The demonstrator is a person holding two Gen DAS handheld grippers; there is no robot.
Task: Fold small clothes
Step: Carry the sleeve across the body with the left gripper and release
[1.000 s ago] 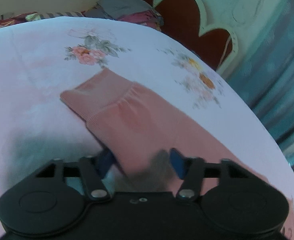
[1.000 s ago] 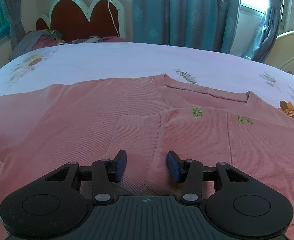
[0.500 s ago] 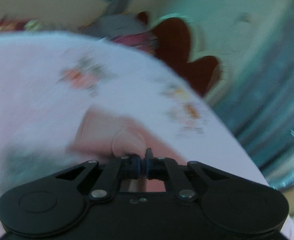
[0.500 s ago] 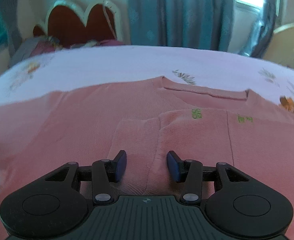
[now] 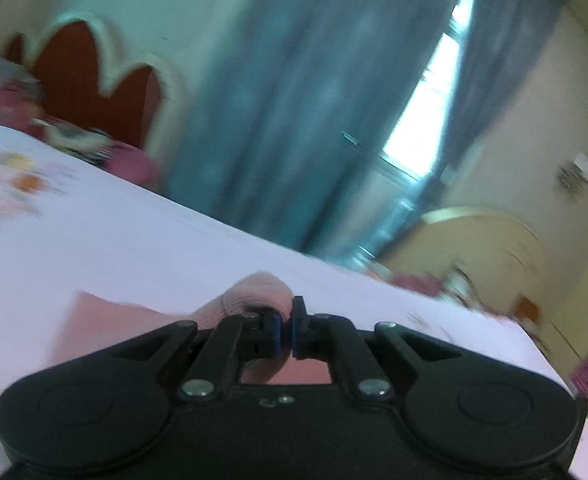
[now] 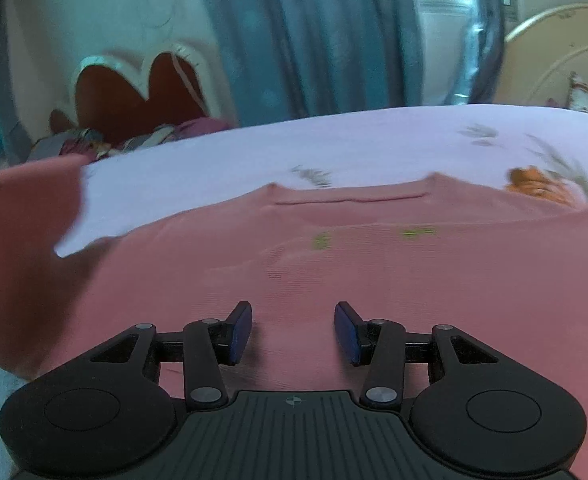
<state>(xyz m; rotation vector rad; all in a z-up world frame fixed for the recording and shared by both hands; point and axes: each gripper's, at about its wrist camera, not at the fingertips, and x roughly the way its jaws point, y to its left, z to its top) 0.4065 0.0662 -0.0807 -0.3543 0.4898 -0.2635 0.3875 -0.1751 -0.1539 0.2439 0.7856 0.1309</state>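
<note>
The pink sweater [image 6: 374,272] is being kept spread on the floral bedsheet [image 6: 253,152], neckline toward the curtains [image 6: 314,40]. Its left sleeve [image 5: 253,292] is being pinched by the left gripper [image 5: 285,330], jaws closed on a bunched fold of the knit; the sleeve is being held lifted off the sheet, seen at the left edge of the right wrist view. The right gripper [image 6: 292,332] is being held over the sweater's body, jaws apart, nothing between them. Both views are blurred.
</note>
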